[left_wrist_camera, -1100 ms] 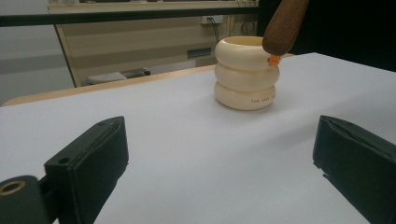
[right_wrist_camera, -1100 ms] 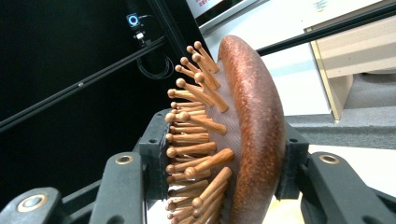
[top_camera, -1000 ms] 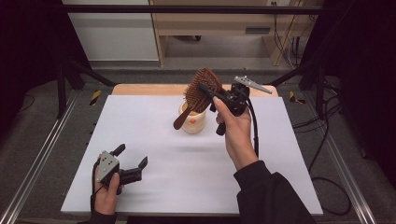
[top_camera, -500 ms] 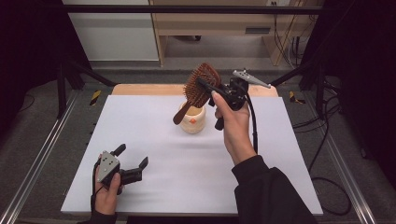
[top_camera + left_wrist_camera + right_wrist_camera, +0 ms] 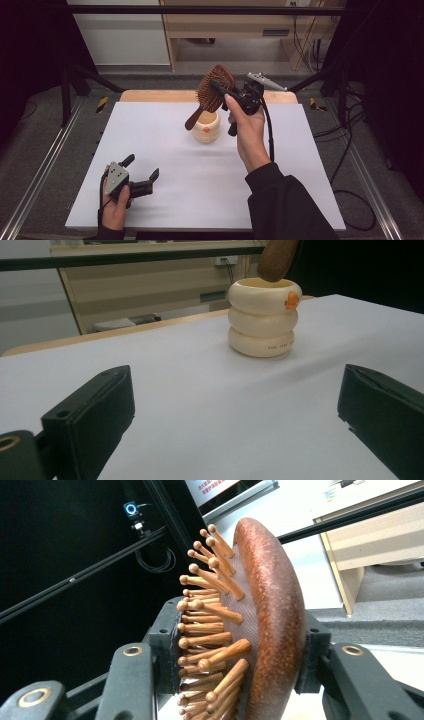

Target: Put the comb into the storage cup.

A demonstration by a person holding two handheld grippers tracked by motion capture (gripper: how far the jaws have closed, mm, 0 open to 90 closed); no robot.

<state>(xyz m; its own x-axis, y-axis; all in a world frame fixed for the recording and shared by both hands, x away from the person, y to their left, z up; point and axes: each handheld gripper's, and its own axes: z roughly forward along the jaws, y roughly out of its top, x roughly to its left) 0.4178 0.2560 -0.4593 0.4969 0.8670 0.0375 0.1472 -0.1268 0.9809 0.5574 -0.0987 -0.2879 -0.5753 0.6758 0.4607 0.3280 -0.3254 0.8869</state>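
A brown wooden hairbrush [image 5: 212, 92] with wooden pins hangs above the table, held by its head in my right gripper [image 5: 221, 90]. Its handle slants down-left over a cream ribbed cup [image 5: 206, 127] with an orange mark. In the right gripper view the jaws clamp both faces of the hairbrush [image 5: 255, 620]. My left gripper [image 5: 142, 175] rests near the table's front left, open and with nothing between its jaws. The left gripper view looks between those jaws at the cream cup [image 5: 263, 317], with the brush's handle tip [image 5: 277, 260] just above the cup's rim.
The white table top [image 5: 150, 135] has a wooden strip along its far edge. Metal rails run down both sides. A wooden cabinet [image 5: 240, 25] and cables stand on the floor behind the table.
My right gripper has carried the hairbrush slightly left and down, bringing the handle over the cup. The left gripper has stayed in place.
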